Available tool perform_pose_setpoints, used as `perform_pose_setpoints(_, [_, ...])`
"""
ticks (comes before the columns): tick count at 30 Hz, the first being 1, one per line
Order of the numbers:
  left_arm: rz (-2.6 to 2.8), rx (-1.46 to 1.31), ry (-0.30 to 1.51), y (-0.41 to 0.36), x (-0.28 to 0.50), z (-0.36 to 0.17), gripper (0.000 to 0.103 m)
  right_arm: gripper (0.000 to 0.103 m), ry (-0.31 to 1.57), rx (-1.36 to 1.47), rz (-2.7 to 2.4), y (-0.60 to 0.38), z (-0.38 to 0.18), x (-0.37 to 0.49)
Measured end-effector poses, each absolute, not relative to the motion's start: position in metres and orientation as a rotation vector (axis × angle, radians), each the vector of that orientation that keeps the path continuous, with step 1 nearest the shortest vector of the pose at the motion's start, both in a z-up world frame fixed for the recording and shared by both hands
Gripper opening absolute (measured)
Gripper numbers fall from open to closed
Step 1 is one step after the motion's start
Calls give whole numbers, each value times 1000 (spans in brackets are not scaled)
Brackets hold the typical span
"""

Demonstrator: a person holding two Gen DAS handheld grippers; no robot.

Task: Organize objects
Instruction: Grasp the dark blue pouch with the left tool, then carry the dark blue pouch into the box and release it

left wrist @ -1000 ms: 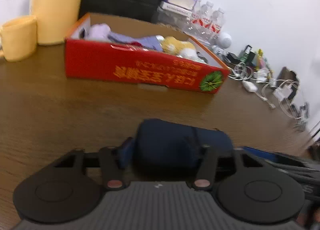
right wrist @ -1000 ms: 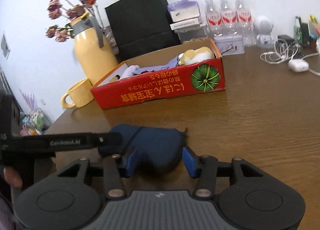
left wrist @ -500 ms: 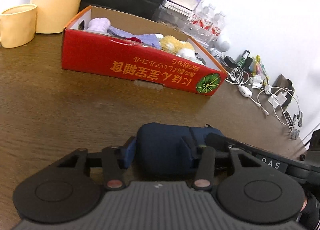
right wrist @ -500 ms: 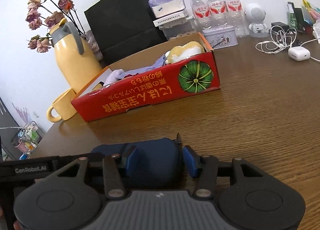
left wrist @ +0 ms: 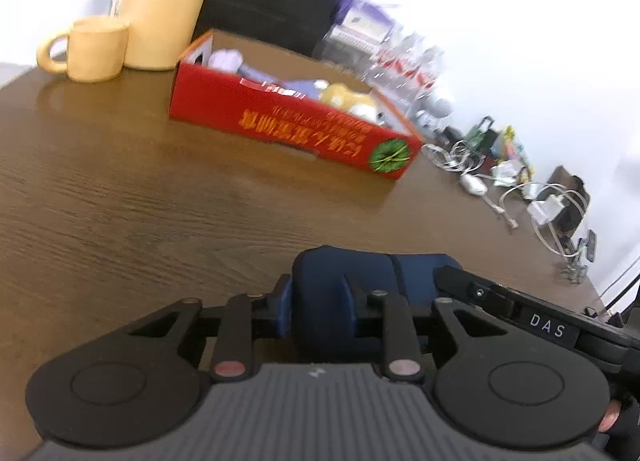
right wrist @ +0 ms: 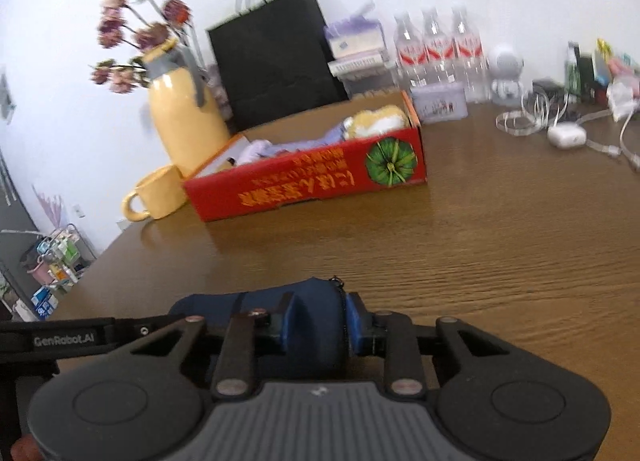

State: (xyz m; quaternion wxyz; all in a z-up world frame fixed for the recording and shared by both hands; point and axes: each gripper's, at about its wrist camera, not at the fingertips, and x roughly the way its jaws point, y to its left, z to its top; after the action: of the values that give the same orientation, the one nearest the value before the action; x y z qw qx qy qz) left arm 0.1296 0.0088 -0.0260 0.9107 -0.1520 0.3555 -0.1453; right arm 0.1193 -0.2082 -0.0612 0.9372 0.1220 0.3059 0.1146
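While both sets of jaws have just been closing, the left gripper (left wrist: 318, 303) is pinching one end of the navy pouch (left wrist: 360, 281) and the right gripper (right wrist: 318, 319) is clamping the other end (right wrist: 312, 313), blue pads pressing into the fabric. That pouch is sitting low over the table (left wrist: 140, 201), well in front of the red box (right wrist: 312, 181). Plush toys (right wrist: 376, 121) are lying in the box. Just behind the box a yellow jug (right wrist: 184, 121) and mug (right wrist: 158, 197) are standing; water bottles (right wrist: 434, 49) are lining the wall beyond it.

Cluttered home or office desk: wooden table (right wrist: 500, 229), flower vase (right wrist: 184, 129), charger cables (right wrist: 560, 121), water bottles (right wrist: 436, 53).
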Motion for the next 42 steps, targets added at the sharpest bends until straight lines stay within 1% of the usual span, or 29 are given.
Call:
perform_pose_setpoints(6, [-315, -296, 689, 4, 110, -11, 25, 25, 572, 251, 244, -214, -43, 90])
perform_pose_setpoints(12, [-329, -293, 656, 3, 136, 1, 25, 25, 550, 247, 243, -215, -32, 105])
perform_pose_setpoints(16, [-376, -267, 590, 10, 187, 31, 25, 25, 497, 216, 250, -213, -3, 144])
perform_pose_setpoints(18, [-397, -258, 546, 17, 226, 52, 25, 25, 448, 192, 254, -210, 20, 172])
perform_pose_setpoints(21, [-392, -237, 513, 27, 292, 71, 25, 25, 390, 153, 258, -207, 44, 234])
perform_pose_setpoints(23, [-365, -220, 538, 32, 343, 74, 25, 25, 391, 138, 249, -203, 50, 288])
perform_pose_setpoints(25, [-320, -214, 594, 38, 395, 68, 25, 25, 427, 121, 237, -198, 46, 342])
perform_pose_setpoints(27, [-263, -192, 665, 41, 444, 53, 26, 25, 501, 101, 223, -190, 29, 400])
perform_pose_setpoints(29, [-211, -119, 754, 39, 491, 26, 26, 25, 615, 101, 231, -184, 1, 459])
perform_pose_setpoints(30, [-177, -105, 802, 36, 507, 10, 26, 27, 684, 111, 220, -182, -14, 483])
perform_pose_setpoints(31, [-156, -41, 844, 29, 520, -8, 26, 26, 768, 102, 208, -178, -30, 505])
perform_pose_setpoints(32, [-148, -1, 855, 23, 525, -19, 26, 25, 808, 49, 193, -169, -44, 519])
perform_pose_setpoints(33, [-147, 27, 814, 18, 523, -23, 26, 26, 804, -23, 179, -159, -57, 527])
perform_pose_setpoints(35, [-165, 46, 822, 12, 521, -19, 31, 28, 768, -78, 163, -152, -63, 525])
perform_pose_setpoints(38, [-171, 42, 835, 10, 526, -20, 37, 30, 755, -64, 145, -153, -63, 523])
perform_pose_setpoints(40, [-183, 10, 850, 14, 530, -23, 47, 32, 756, -49, 145, -154, -61, 523])
perform_pose_setpoints(41, [-187, -11, 858, 15, 531, -22, 49, 35, 750, -43, 142, -153, -58, 521])
perform_pose_setpoints(42, [-190, -24, 866, 17, 528, -21, 50, 35, 739, -35, 145, -154, -54, 518])
